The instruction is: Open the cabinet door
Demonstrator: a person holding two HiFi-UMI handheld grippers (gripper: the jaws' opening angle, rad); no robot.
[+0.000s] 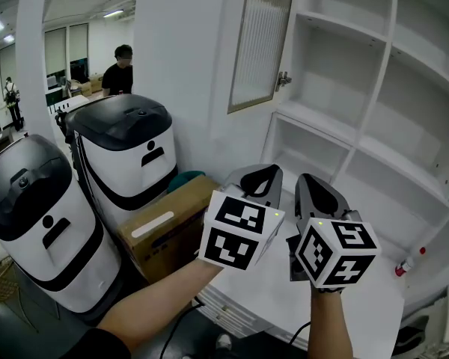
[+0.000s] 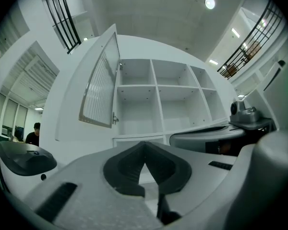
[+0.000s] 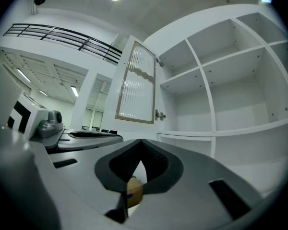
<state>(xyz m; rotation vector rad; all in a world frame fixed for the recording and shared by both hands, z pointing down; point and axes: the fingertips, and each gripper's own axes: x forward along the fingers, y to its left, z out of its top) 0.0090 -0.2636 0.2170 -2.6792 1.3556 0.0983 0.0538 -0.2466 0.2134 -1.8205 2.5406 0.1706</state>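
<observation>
No readable text, label, brand or number. Only square black-white marker patterns on left tool's cube [image 1: 239, 230] and right tool's cube [image 1: 335, 253].

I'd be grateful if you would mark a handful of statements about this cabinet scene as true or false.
1. The cabinet door stands open. True.
2. The shelves behind it are packed with books. False: they are bare.
3. The left gripper is clamped on the door. False: its jaws are together on nothing, well short of the door.
4. A cardboard box stands beside the black-and-white bins. True.
5. The right gripper has its jaws wide apart. False: they are together, with nothing between them.
</observation>
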